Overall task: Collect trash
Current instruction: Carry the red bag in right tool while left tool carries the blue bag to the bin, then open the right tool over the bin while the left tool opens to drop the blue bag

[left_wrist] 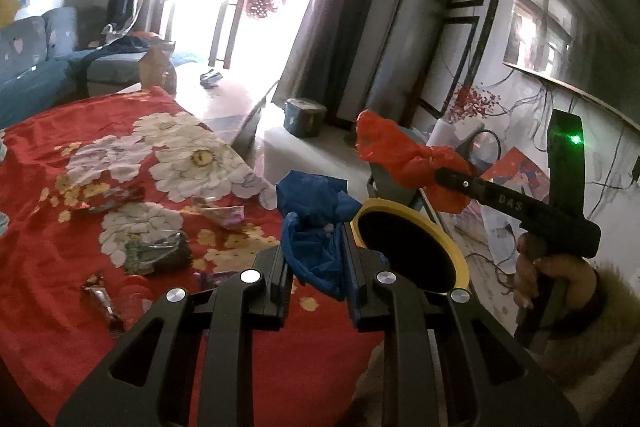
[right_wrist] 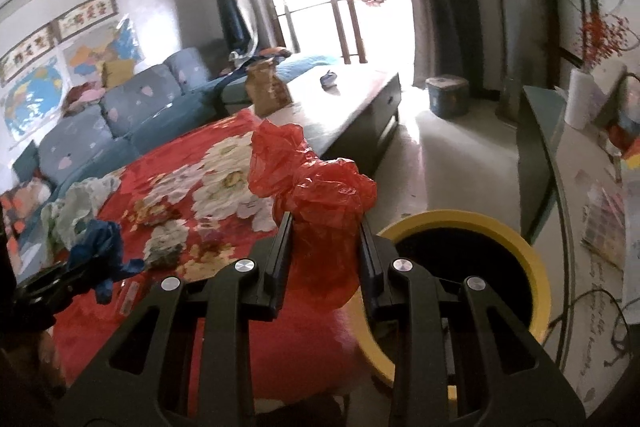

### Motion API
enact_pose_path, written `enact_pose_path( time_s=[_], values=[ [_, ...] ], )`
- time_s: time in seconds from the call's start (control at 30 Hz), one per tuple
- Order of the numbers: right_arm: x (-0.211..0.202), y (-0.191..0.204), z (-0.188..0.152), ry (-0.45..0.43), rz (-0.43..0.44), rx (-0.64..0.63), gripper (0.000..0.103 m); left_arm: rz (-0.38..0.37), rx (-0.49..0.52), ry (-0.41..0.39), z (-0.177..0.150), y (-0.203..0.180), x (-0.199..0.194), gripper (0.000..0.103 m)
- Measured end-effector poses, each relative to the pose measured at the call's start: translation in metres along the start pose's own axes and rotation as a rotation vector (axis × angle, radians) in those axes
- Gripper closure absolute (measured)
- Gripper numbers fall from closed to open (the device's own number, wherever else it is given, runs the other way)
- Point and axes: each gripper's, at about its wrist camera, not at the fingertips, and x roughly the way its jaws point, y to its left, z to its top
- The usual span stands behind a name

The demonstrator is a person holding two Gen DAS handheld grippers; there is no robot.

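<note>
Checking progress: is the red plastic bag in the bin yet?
Not yet. The red plastic bag is pinched in the right gripper, beside the yellow-rimmed bin.

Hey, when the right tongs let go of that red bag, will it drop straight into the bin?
Probably not cleanly. The red bag looks thin, crumpled and light, so it may flutter. It could also cling to the tongs or catch the bin rim.

Right gripper (right_wrist: 325, 227) is clamping a crumpled red plastic bag (right_wrist: 316, 187), hanging just beside the yellow-rimmed bin (right_wrist: 532, 255).

Left tongs (left_wrist: 316, 247) and right tongs (right_wrist: 326, 231) are each clamped on something, raised side by side.
</note>
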Motion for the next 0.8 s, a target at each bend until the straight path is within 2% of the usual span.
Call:
enact_pose_path(
  time_s=[0.17,0.8],
  values=[
    [-0.005,-0.023,0.000,-0.019,-0.035,0.052,0.080,-0.023,0.022,0.016,0.001,-0.015,0.014,0.082],
    [0.001,-0.087,-0.014,0.004,-0.130,0.198,0.080,-0.118,0.090,0.090,-0.004,-0.063,0.074,0.082]
  ],
)
